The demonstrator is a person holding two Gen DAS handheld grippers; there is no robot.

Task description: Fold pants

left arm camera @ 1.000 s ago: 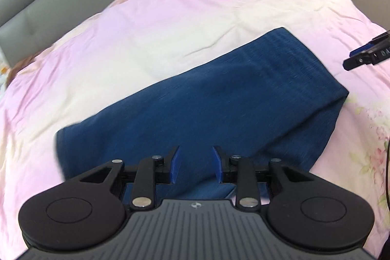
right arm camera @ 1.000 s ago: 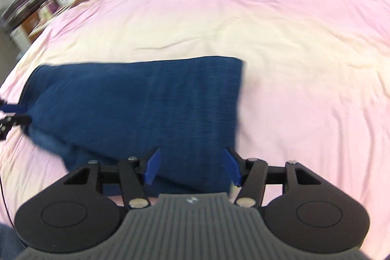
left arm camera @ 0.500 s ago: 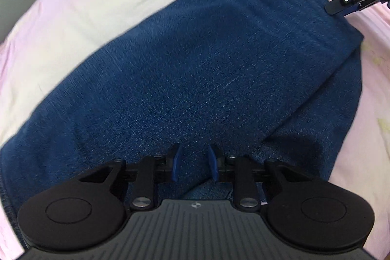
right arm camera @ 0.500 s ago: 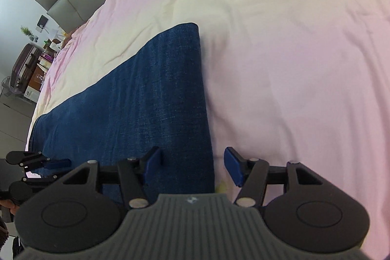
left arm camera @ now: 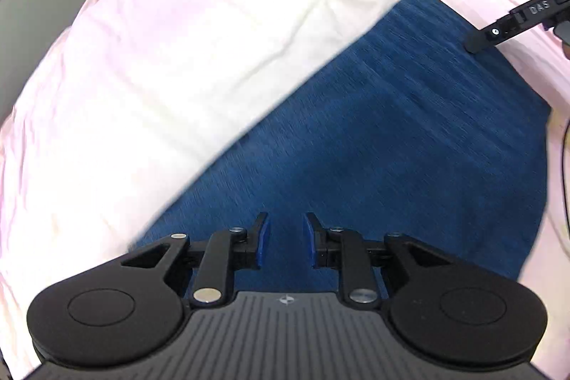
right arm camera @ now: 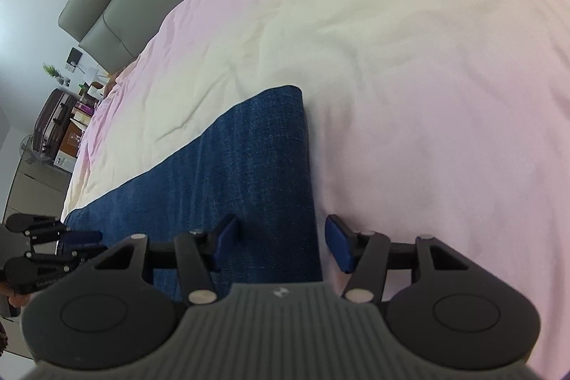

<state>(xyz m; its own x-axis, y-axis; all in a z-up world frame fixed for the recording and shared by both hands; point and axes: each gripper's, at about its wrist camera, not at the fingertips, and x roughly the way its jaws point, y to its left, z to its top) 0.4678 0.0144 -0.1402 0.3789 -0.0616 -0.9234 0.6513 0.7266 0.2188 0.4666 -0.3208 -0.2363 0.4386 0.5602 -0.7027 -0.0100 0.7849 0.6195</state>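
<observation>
Through the left wrist view, my left tongs (left arm camera: 286,239) hovered with a narrow gap, gripping nothing, over the pants (left arm camera: 392,145), folded dark denim lying flat on the bed (left arm camera: 178,41). Through the right wrist view, my right tongs (right arm camera: 281,243) were closing astride the denim's straight edge, pads not yet pressing; I judged the cloth heavy, limp and non-slippery, best pinched through all layers at its edge.

The left gripper (left arm camera: 285,240) is matte black, with a ribbed grey housing, two round black discs, silver screw heads on its linkage bars and blue pads (left arm camera: 263,239) on the fingertips. The right gripper (right arm camera: 281,243) is built the same, and one finger carries white "DAS" lettering.
</observation>
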